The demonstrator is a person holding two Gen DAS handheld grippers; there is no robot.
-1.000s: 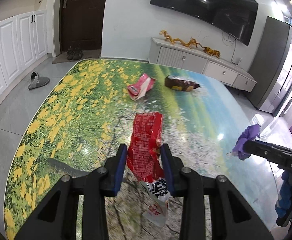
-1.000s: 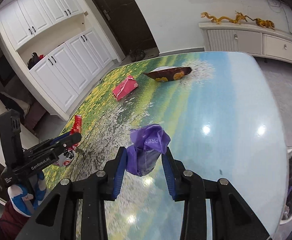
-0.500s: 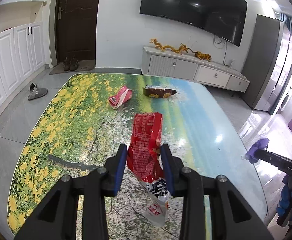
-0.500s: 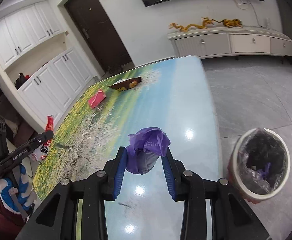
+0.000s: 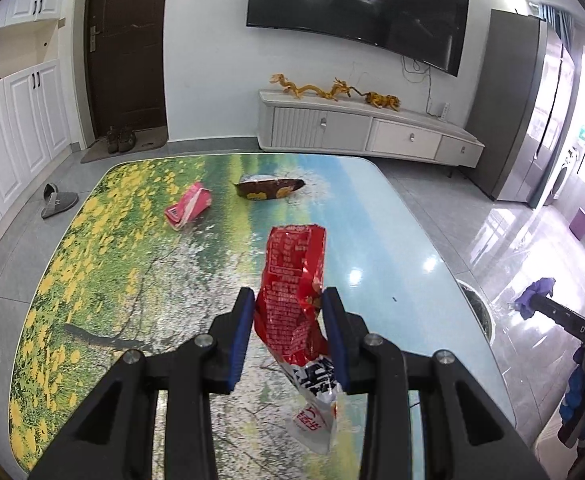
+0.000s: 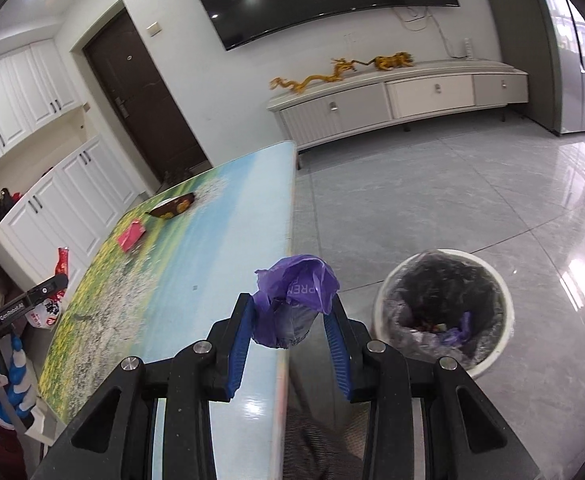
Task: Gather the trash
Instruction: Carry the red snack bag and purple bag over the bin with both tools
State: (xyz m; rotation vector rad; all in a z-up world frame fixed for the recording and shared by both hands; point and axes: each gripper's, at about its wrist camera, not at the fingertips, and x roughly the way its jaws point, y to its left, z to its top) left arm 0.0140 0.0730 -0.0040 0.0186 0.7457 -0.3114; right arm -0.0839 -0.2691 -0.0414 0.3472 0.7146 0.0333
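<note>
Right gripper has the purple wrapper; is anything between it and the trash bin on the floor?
Nothing visible. The right gripper holds the purple wrapper at the table's edge; the trash bin stands beside it on bare floor, mouth open.

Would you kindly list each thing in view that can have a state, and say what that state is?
left gripper: shut on the red snack wrapper, held above the table.
right gripper: shut on the crumpled purple wrapper, at the table's edge near the bin.
trash bin: open, lined, some trash inside.
pink wrapper: lying on the table.
brown snack bag: lying on the table.
door: closed.
television: off.
</note>
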